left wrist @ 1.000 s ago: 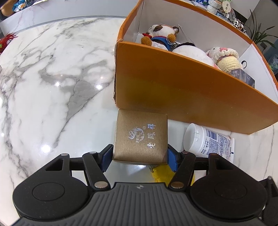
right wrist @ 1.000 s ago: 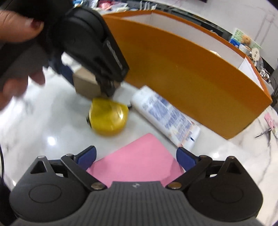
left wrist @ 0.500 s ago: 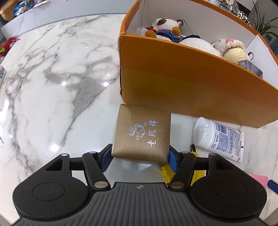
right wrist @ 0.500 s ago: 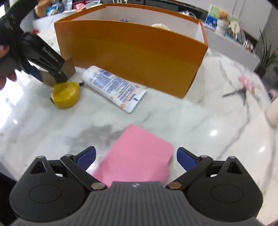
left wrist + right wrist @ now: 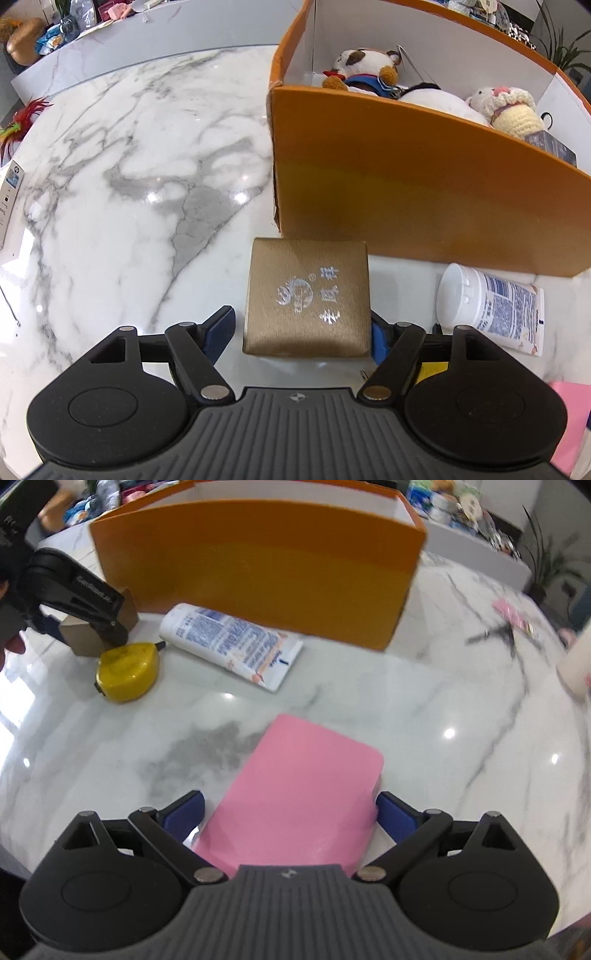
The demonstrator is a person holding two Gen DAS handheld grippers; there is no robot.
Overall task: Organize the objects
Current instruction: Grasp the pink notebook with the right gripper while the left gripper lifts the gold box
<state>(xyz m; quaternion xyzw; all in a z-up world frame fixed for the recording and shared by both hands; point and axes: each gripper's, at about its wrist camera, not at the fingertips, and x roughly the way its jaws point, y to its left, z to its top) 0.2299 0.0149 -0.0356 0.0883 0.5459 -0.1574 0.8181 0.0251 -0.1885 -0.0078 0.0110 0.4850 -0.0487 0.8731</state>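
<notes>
A gold-brown gift box (image 5: 308, 299) rests on the marble table just in front of the big orange box (image 5: 406, 192). My left gripper (image 5: 301, 325) straddles it with its jaws opening; a gap shows at the left pad. In the right wrist view that gripper (image 5: 74, 590) stands over the gift box (image 5: 79, 635). A pink flat box (image 5: 295, 797) lies between the fingers of my right gripper (image 5: 291, 805), which is open and clear of it on the left. A yellow tape measure (image 5: 125, 672) and a white tube (image 5: 229, 642) lie before the orange box (image 5: 258, 565).
Plush toys (image 5: 369, 70), a crocheted doll (image 5: 513, 114) and a dark carton (image 5: 550, 146) fill the orange box. A dark tool (image 5: 498, 633) and a pink item (image 5: 511, 614) lie far right. A white card (image 5: 9, 192) sits at the table's left edge.
The left jaws have spread off the gift box, which stays on the table. The right gripper has pulled back and swung right, and the pink box now lies between its fingers.
</notes>
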